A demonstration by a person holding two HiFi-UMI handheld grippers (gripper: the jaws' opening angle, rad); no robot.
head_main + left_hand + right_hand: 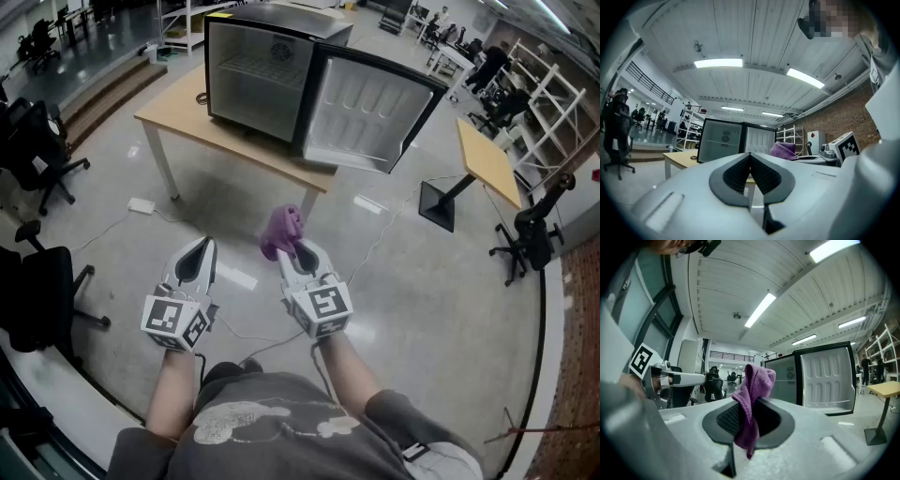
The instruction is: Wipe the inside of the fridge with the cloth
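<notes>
Grey concrete floor (pixel 441 281) is spread beneath both grippers, which are held out in front of the person, well apart from the counter (pixel 178 120).

Nearest, on the left, the left gripper (pixel 201 247) is carried with its jaws pressed together and nothing between them; this is confirmed in the left gripper view. Just to its right, the right gripper (pixel 293 249) is clenched on the purple cloth (pixel 281 231). In the right gripper view the cloth (pixel 753 389) is seen pinched between the jaws, with a bunched fold standing above them and a loose end hanging below.

Farther off, across open floor, the wooden counter is seen with the black mini fridge (pixel 258 70) standing on it. Its door (pixel 367 112) is swung fully open to the right, and the pale interior, with a wire shelf (pixel 261 67) across it, is exposed and appears to be otherwise unloaded.

As far as can be judged, only the preparation is done: the cloth is in hand and the fridge is open. No wiping can have been started from this position, since the cloth is nowhere near the interior. The approach to the counter and the wiping of the walls, shelf and floor of the compartment are all left to do.
</notes>
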